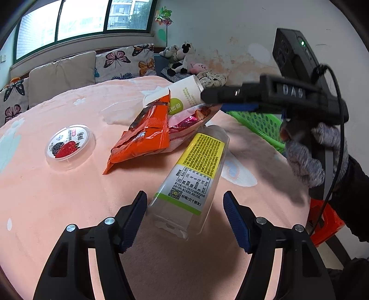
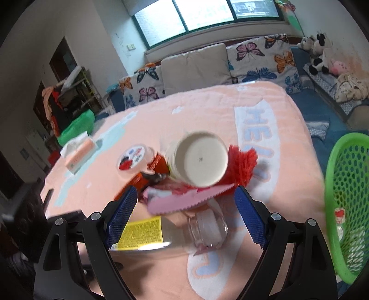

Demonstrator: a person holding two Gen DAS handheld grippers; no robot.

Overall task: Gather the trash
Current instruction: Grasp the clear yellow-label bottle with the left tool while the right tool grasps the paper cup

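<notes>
The left gripper has black arms and dark blue ribbed pads, and its jaws stand spread on either side of the base end of a clear plastic bottle with a yellow-and-white printed label. The left pad sits just beside the bottle's bottom corner and the right pad stands apart from it; nothing is pinched. The bottle lies on its side on a peach-pink fleece blanket with pale blue shapes.

The right gripper, seen in its own view, is also spread wide, with blue textured pads flanking the bottle's neck end and a pink serrated-edge wrapper. It holds nothing. In the left wrist view it reaches in from the right, carried by a hand in a grey knitted glove, its black tip near a white paper cup with a green round mark that lies on its side at the top of the trash pile.

Beyond the bottle lies a crumpled orange foil snack bag, overlapping a pink-and-silver wrapper with a strawberry picture. To the left, well apart from the pile, rests a round clear plastic lid printed with berries. A bright green perforated plastic basket stands at the blanket's right edge. A peach-and-white tissue box sits near the far left edge of the blanket. Behind are butterfly-print cushions, plush cow toys and a green-framed window.
</notes>
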